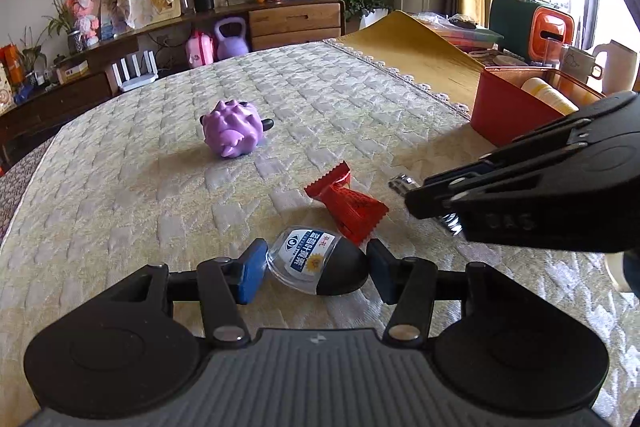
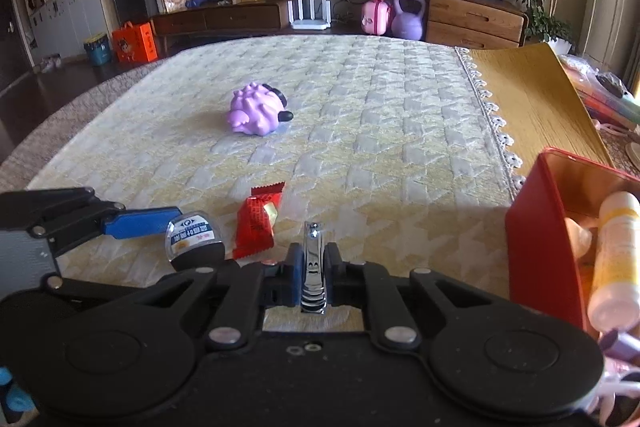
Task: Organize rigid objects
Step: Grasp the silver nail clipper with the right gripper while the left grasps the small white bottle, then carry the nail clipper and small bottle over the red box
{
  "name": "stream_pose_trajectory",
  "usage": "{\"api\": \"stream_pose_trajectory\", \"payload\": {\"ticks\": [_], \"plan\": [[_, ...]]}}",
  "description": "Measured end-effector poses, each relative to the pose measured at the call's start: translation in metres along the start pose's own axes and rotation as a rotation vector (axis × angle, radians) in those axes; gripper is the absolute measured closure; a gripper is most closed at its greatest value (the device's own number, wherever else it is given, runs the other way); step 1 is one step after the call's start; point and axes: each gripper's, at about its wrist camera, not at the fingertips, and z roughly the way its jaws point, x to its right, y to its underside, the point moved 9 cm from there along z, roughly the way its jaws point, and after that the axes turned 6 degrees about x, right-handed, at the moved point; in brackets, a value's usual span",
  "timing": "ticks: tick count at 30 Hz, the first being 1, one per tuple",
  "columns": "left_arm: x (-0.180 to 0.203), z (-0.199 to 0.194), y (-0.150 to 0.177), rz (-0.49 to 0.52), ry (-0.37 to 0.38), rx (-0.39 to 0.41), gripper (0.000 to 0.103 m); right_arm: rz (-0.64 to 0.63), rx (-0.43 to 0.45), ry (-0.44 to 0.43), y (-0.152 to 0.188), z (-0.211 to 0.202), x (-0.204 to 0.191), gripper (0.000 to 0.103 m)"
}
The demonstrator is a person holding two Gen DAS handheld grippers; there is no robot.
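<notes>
Both claws are working low over the quilted cloth [image 2: 360,115] covering the tabletop. Left claw [image 1: 316,269] is sitting with its blue pads [image 1: 252,271] spread on either side of a small egg-shaped capsule [image 1: 320,265], clear on top with a printed label and black underneath; the pads are lying close to the capsule's two ends, though whether they are actually touching it is not certain. In the right wrist view the same capsule [image 2: 195,239] is resting on the cloth right at the tip of the left claw's blue finger [image 2: 140,223].

Right claw [image 2: 314,265] is pressing together on a shiny metal nail clipper [image 2: 313,267], which is standing upright between its pads with the cutting end poking forward. From the left wrist view, the clipper's tip [image 1: 403,183] is showing just past the right claw's closed fingers.

Just beyond the capsule, a red candy wrapper [image 1: 346,201] is lying flat on the cloth. Farther back, well apart from everything else, a purple spiky toy [image 1: 232,133] is lying on its side. Off to the right, a red box [image 2: 536,239] is sitting open, holding a pale yellow bottle [image 2: 614,259].
</notes>
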Motion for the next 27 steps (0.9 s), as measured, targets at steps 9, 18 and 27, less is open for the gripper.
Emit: {"api": "stream_pose_trajectory", "payload": {"ticks": [9,18,27], "plan": [[0.013,-0.026,-0.012,-0.036,0.017,0.0,0.049,0.052,0.048,-0.03,-0.008,-0.048,0.01,0.093],[0.043,-0.06,-0.039,-0.046,0.065,0.035,0.049,0.09,0.101,-0.024,-0.012,-0.096,0.027,0.092],[0.088,-0.078,-0.065,0.002,0.113,0.067,0.049,0.128,0.164,0.022,-0.013,-0.139,0.065,0.092]]}}
